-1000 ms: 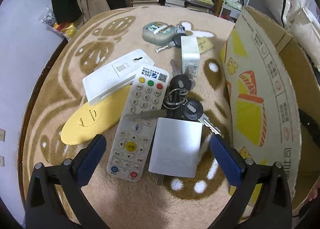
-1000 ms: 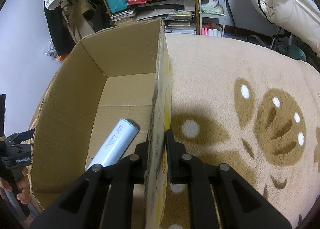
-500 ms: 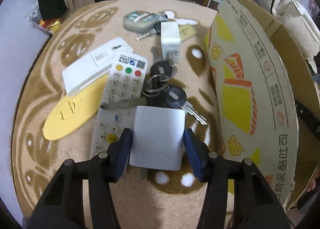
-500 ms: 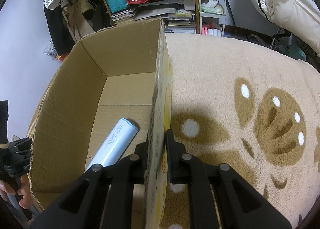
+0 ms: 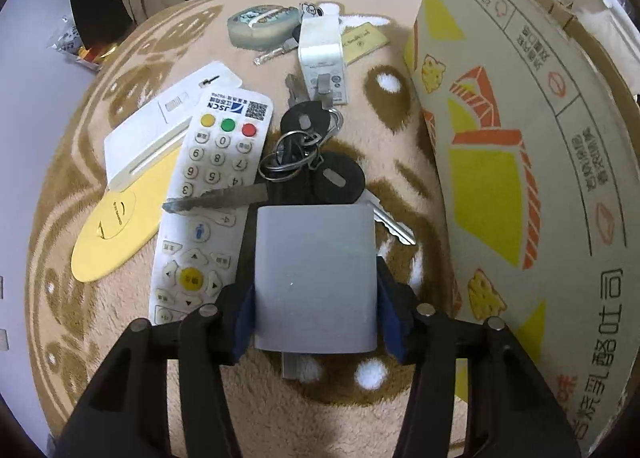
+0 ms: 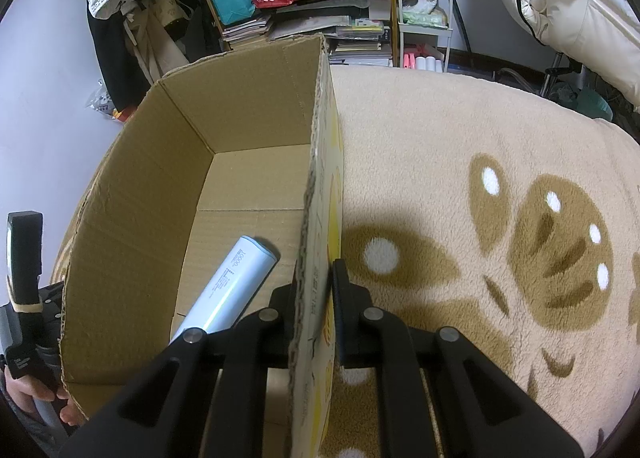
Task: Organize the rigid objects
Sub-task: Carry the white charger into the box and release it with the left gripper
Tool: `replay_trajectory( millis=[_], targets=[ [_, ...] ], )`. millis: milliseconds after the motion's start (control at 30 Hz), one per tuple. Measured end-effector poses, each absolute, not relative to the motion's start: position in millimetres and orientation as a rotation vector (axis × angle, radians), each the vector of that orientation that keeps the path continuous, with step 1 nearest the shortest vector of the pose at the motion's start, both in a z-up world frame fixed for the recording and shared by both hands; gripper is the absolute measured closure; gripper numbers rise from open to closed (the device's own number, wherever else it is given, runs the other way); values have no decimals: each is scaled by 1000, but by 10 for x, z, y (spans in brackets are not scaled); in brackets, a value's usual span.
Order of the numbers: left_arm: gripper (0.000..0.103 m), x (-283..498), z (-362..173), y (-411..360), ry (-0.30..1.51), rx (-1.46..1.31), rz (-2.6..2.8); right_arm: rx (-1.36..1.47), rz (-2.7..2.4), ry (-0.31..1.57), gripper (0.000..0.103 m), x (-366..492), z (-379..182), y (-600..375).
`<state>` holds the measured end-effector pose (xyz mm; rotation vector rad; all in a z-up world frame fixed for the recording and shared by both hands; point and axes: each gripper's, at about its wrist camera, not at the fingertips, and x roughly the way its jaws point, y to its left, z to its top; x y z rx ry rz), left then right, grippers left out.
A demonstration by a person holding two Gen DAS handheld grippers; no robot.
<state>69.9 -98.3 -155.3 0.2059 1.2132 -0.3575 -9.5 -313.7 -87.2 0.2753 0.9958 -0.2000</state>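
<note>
In the left wrist view, my left gripper (image 5: pixel 316 300) is shut on a flat grey charger (image 5: pixel 316 258); its blue pads (image 5: pixel 245 308) press both sides. The charger lies on the beige rug over a bunch of black-headed keys (image 5: pixel 308 166) and beside a white remote (image 5: pixel 212 194). Prongs show under its near edge. In the right wrist view, my right gripper (image 6: pixel 314 290) is shut on the right wall of the open cardboard box (image 6: pixel 160 198). A light blue power bank (image 6: pixel 232 290) lies on the box floor.
Around the remote lie a yellow oval card (image 5: pixel 116 234), a white flat package (image 5: pixel 160 130), a white plug adapter (image 5: pixel 322 54), a grey-green case (image 5: pixel 262 26) and a small yellow card (image 5: pixel 362 42). The box's printed outer wall (image 5: pixel 520 138) stands close on the right. Shelves and clothes fill the background.
My left gripper came down over the grey charger and its jaws went from wide open to shut on its sides. The right gripper kept its grip on the box wall.
</note>
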Motion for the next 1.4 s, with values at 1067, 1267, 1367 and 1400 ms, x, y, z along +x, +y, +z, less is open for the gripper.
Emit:
replay_trajectory(
  millis=[1067, 1267, 1367, 1400],
  targets=[
    [52, 441, -15, -1304, 918, 241, -280, 275, -200, 997, 91, -88, -866, -3146],
    [52, 420, -17, -1723, 934, 273, -344, 275, -199, 997, 91, -83, -865, -3148],
    [52, 422, -55, -1871, 938, 278, -368, 284, -197, 996, 91, -84, -862, -3152],
    [52, 424, -80, -1906, 942, 276, -377, 285, -197, 995, 91, -85, -870, -3149]
  ],
)
